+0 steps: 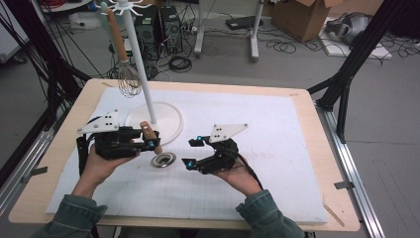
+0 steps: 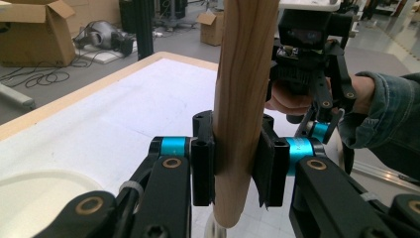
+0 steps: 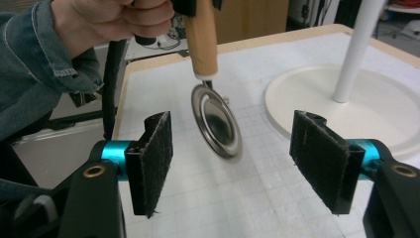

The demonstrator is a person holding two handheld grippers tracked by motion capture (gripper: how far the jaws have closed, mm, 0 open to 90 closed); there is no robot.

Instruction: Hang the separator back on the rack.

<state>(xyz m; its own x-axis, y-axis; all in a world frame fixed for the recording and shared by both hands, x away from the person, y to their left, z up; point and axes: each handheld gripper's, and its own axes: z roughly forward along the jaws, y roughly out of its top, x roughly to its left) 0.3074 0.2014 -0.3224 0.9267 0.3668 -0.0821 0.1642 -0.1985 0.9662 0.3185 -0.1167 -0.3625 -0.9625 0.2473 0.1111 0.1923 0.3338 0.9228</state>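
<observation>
High view: the left gripper is clamped on the wooden handle of a small metal strainer, just in front of the white stand base. Left gripper view confirms both pads pressed flat against the handle, which stands near upright between them. The strainer's round steel rim hangs below the handle, tilted, just above the white mat and just clear of the base on the near side. The right gripper waits beside the strainer, on the side away from the left gripper, jaws spread wide and holding nothing.

Handling judgement: the tool looks light and rigid. The wood offers a dry, grippy surface; the polished rim is likely slippery and thin, so a pinch there could slide or twist. Best hold is mid-handle, as now. A wire whisk hangs from the stand's hooks above the base
</observation>
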